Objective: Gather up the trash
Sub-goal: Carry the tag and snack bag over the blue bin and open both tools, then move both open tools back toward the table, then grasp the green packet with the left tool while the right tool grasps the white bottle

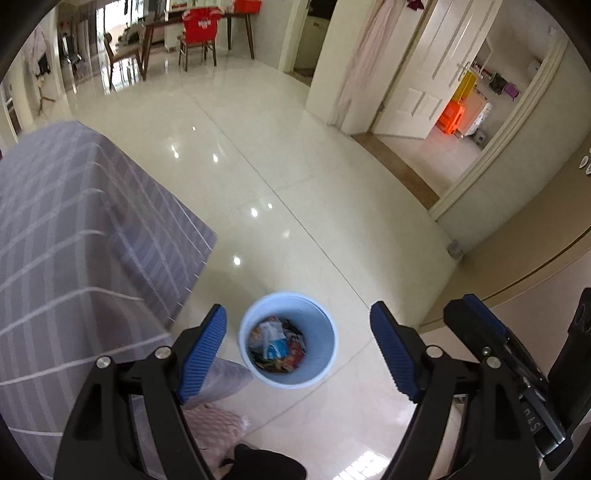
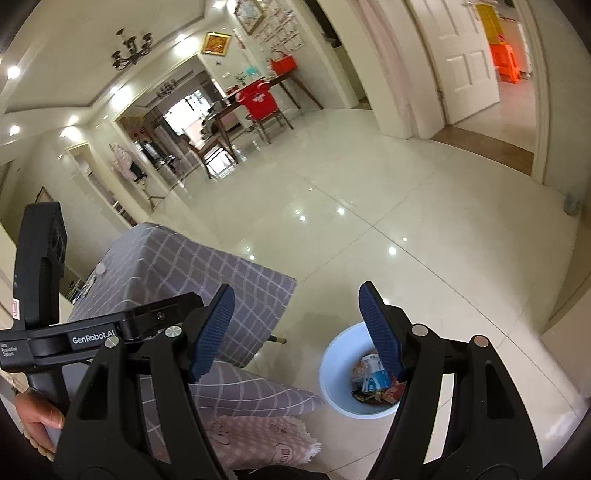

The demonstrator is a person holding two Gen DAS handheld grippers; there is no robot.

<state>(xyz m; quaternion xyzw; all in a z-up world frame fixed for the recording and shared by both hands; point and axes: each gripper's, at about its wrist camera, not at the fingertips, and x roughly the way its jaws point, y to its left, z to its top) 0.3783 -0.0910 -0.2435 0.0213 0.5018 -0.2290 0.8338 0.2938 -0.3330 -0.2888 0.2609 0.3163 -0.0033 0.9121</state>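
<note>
A pale blue trash bin [image 1: 325, 332] stands on the tiled floor, holding several crumpled wrappers and packets [image 1: 277, 343]. My left gripper [image 1: 297, 308] hangs above it, pointing down, its jaws wide apart and empty. In the right wrist view the same bin [image 2: 340, 369] sits below and right of centre, with wrappers [image 2: 373, 380] inside it. My right gripper [image 2: 297, 288] is open and empty, its right finger over the bin's rim. The right gripper's blue pad [image 1: 476, 306] shows at the left view's right edge. A hand [image 2: 37, 417] holds the left gripper's handle.
A table under a grey checked cloth [image 1: 74, 240] stands left of the bin. A pink cushioned seat [image 2: 258, 435] sits below the grippers. Shiny floor tiles [image 1: 295, 166] stretch to a dining table with a red-covered chair [image 1: 201, 26]. A white door [image 1: 424, 74] opens at right.
</note>
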